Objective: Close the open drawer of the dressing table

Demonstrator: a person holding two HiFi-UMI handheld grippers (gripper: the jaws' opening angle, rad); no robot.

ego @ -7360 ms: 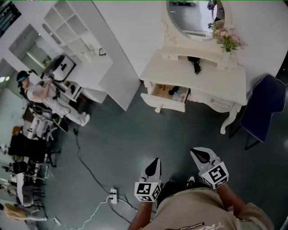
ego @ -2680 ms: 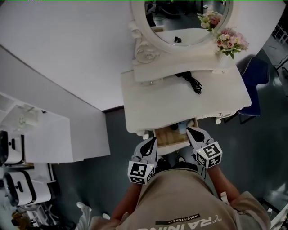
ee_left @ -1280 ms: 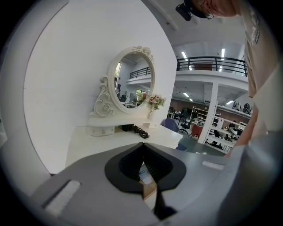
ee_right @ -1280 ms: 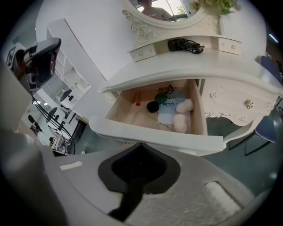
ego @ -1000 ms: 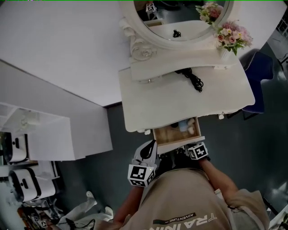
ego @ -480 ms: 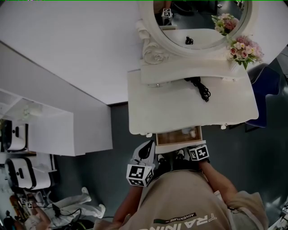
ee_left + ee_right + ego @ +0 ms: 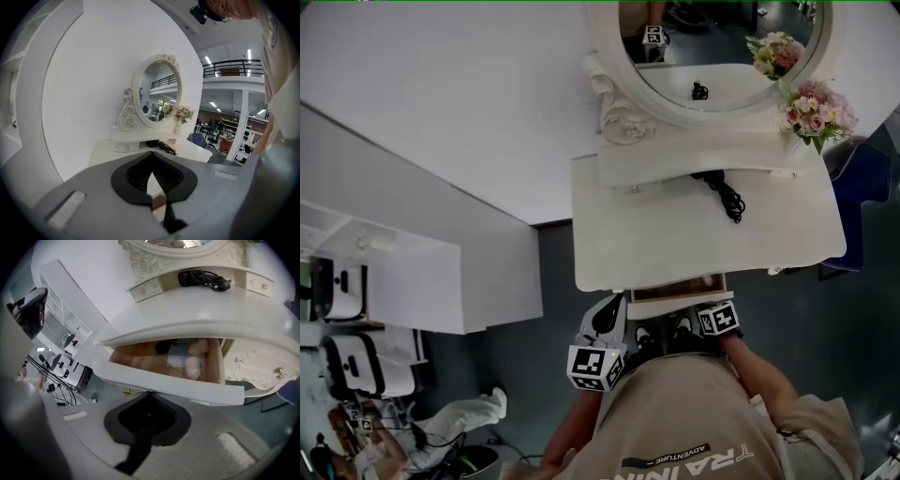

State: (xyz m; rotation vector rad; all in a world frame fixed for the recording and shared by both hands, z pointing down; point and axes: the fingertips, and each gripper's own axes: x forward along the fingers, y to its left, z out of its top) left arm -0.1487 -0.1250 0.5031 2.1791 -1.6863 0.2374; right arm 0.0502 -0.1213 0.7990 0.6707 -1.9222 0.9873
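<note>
Drawer (image 7: 154,379) stands partly open under the table's (image 7: 703,234) front edge, your right gripper (image 7: 149,393), jaws pressed together, touching its white front, your left gripper (image 7: 151,170) likewise closed, empty, just beside.

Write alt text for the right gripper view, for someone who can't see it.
The right tool, jaws shut, sits right at the white front of a partly open drawer under the top of the dressing table. Small items lie on its wooden floor; a black cord sits on the shelf above.
</note>
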